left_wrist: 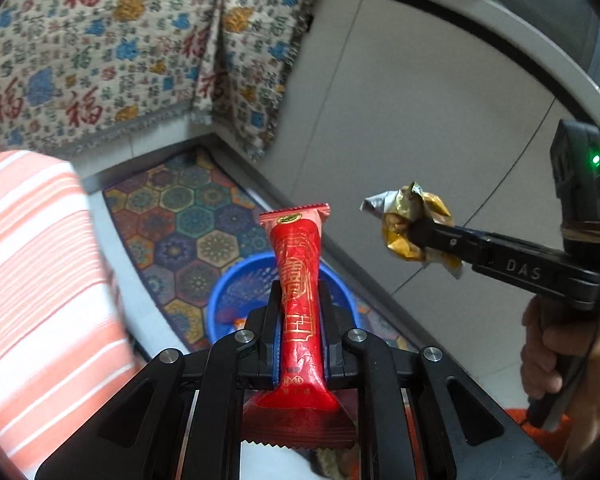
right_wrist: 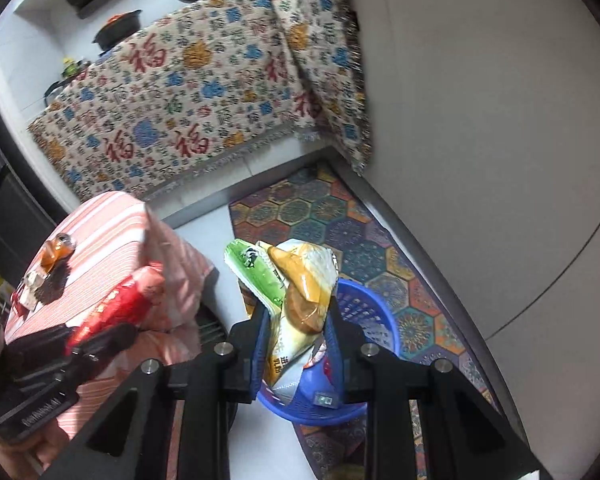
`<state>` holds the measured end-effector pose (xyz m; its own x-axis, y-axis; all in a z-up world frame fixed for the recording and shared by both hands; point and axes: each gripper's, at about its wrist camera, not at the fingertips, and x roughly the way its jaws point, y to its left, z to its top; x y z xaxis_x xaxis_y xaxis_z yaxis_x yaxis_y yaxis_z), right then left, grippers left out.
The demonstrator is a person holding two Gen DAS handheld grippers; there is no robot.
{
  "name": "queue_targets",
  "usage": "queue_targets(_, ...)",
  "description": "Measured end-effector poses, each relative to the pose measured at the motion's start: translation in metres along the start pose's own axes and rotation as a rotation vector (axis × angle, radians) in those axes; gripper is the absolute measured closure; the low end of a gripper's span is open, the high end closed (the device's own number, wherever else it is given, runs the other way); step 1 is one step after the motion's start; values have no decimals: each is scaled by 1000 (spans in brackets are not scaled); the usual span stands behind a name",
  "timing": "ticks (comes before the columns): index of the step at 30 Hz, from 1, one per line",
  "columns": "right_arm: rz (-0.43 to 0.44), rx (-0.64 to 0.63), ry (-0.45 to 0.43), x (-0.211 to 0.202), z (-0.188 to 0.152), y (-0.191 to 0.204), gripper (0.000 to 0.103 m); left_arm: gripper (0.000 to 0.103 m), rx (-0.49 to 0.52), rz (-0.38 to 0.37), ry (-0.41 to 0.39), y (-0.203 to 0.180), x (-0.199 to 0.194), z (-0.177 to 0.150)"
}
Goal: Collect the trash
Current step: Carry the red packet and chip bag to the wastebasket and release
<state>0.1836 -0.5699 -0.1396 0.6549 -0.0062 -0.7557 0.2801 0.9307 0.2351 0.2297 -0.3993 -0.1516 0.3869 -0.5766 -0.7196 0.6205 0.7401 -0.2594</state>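
My left gripper is shut on a long red wrapper with gold print, held upright above a blue plastic basket on the floor. My right gripper is shut on a crumpled gold, white and green snack wrapper over the same blue basket. In the left wrist view the right gripper shows at right, clamped on the crumpled gold wrapper. In the right wrist view the left gripper shows at left with the red wrapper.
A table with an orange-striped cloth stands at left, with a small jar and other bits on it. A patterned hexagon rug lies under the basket. A floral cloth hangs behind. A grey wall panel is at right.
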Motion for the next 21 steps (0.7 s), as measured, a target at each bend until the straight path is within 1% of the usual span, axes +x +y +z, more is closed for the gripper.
queue_targets(9, -29, 48, 31, 21, 4, -19, 77, 90, 20, 6, 28, -5, 35, 2)
queue_targets(17, -19, 113, 57, 42, 6, -31, 76, 90, 27, 5, 46, -3, 56, 3)
queue_targets(21, -14, 126, 69, 49, 5, -33, 75, 89, 57, 4, 57, -5, 70, 4)
